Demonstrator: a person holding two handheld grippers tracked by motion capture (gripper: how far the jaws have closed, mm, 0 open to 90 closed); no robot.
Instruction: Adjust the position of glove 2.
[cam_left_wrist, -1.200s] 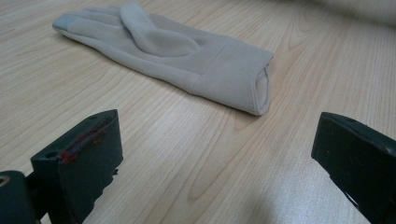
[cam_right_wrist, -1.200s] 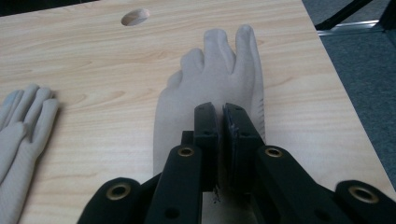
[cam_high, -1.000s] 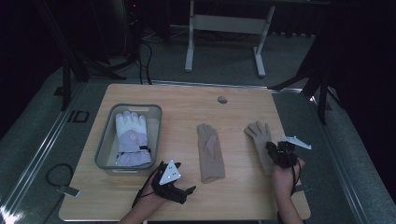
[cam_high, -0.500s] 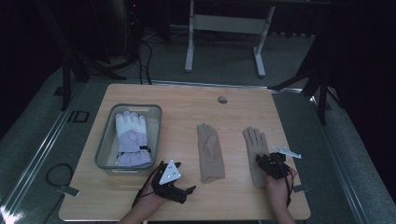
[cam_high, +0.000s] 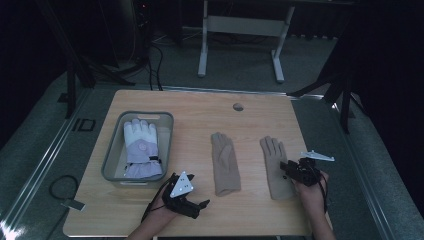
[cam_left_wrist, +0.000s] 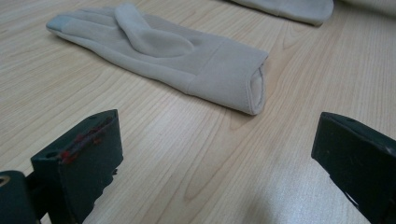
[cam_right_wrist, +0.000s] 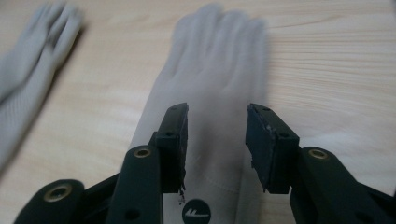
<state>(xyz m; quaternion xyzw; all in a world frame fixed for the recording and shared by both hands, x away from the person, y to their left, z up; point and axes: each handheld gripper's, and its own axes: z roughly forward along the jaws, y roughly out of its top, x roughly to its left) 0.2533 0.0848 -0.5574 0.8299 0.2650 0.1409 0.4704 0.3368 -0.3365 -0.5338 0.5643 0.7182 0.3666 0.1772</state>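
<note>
Two beige gloves lie flat on the wooden table. My right gripper hovers low over the cuff end of the right glove. In the right gripper view its jaws have just been opening and stand apart over that glove, not pressing it. The middle glove lies palm up with its cuff toward me. My left gripper rests near the front edge, open wide and empty, facing that glove's cuff.
A grey bin at the left holds a white and lavender ski glove. A small round grommet sits near the far edge. Beyond the table stand a white frame's legs and dark stands.
The right hand drew the right glove toward the front edge and laid it straight beside the middle one. Its jaws then parted from the glove. The left gripper stayed put.
</note>
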